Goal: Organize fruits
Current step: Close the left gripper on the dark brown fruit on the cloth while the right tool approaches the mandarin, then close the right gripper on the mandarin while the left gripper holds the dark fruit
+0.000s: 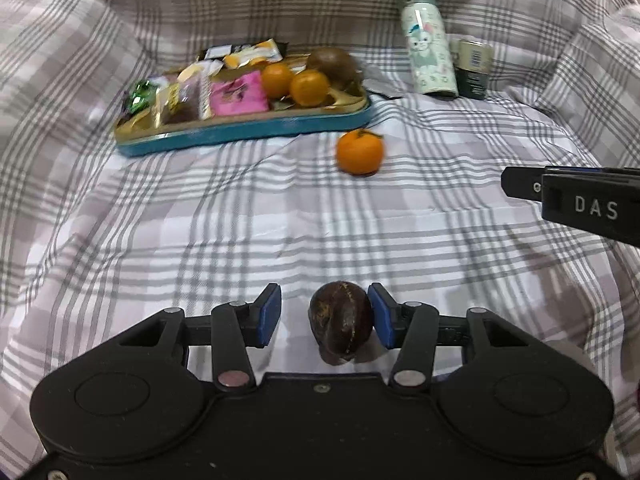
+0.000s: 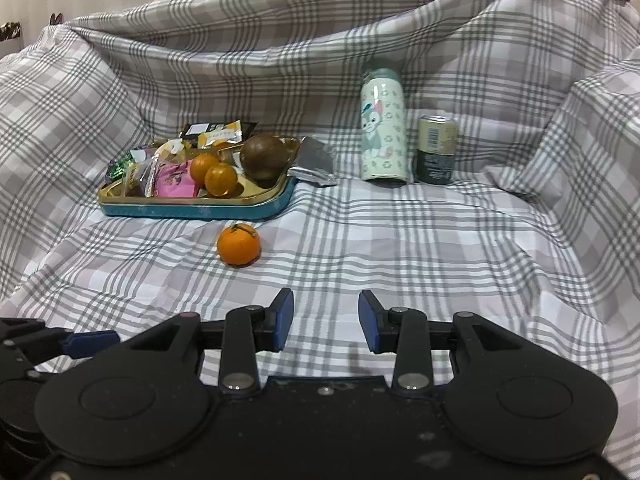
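A dark brown round fruit point(image 1: 340, 322) lies on the checked cloth between the fingers of my left gripper point(image 1: 324, 300). It touches the right blue pad point(image 1: 382, 320), while a gap separates it from the left pad, so the gripper is open. A loose orange point(image 1: 359, 151) point(image 2: 239, 245) sits on the cloth just in front of the teal tray point(image 1: 240, 134) point(image 2: 200, 212). The tray holds two oranges point(image 1: 308, 87) and a larger brown fruit point(image 1: 334, 65). My right gripper point(image 2: 326, 312) hovers over bare cloth, jaws apart with nothing between them.
Several snack packets point(image 1: 236, 94) fill the tray's left half. A patterned bottle point(image 1: 430, 48) and a dark can point(image 1: 472, 68) stand at the back right. A silver wrapper point(image 2: 316, 164) lies beside the tray. The cloth rises in folds all around.
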`<state>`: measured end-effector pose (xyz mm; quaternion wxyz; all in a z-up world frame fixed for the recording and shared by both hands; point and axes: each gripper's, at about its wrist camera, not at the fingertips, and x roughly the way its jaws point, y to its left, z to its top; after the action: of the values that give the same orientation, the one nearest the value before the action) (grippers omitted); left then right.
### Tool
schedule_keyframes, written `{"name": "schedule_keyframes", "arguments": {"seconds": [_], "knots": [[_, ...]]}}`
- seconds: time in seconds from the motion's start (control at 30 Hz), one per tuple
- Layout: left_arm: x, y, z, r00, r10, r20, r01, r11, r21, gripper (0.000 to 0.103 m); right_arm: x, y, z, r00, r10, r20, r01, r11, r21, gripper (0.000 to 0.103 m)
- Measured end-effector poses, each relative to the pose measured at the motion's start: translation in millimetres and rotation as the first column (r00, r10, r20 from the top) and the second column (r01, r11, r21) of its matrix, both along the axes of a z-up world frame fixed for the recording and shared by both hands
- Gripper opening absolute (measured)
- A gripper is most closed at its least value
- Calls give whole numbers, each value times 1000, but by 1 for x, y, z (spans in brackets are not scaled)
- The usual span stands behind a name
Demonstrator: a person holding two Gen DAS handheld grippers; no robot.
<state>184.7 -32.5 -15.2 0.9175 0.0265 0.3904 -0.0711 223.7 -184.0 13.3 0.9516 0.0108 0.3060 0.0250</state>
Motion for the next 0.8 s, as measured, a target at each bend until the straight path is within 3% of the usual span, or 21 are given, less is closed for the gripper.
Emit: {"name": "schedule_keyframes", "arguments": {"seconds": [0.2, 0.53, 0.63, 0.8], "knots": [[-2, 12, -3, 1000, -21, 5, 21, 998, -58, 57, 18, 16, -7, 999, 32, -27, -32, 999, -5, 38], [-2, 14, -7, 999, -32, 0, 32, 997, -74, 54, 66, 38, -14, 996, 71, -45, -71, 997, 10, 38], [-1, 22, -5, 1000, 3, 3, -2, 995, -101, 50, 78, 43, -17, 995, 84, -47, -83, 996, 25, 38], [4, 40, -3, 995, 95, 9, -93, 986, -140, 53, 97, 54, -19, 994, 103, -37, -101, 994, 43, 40]]}}
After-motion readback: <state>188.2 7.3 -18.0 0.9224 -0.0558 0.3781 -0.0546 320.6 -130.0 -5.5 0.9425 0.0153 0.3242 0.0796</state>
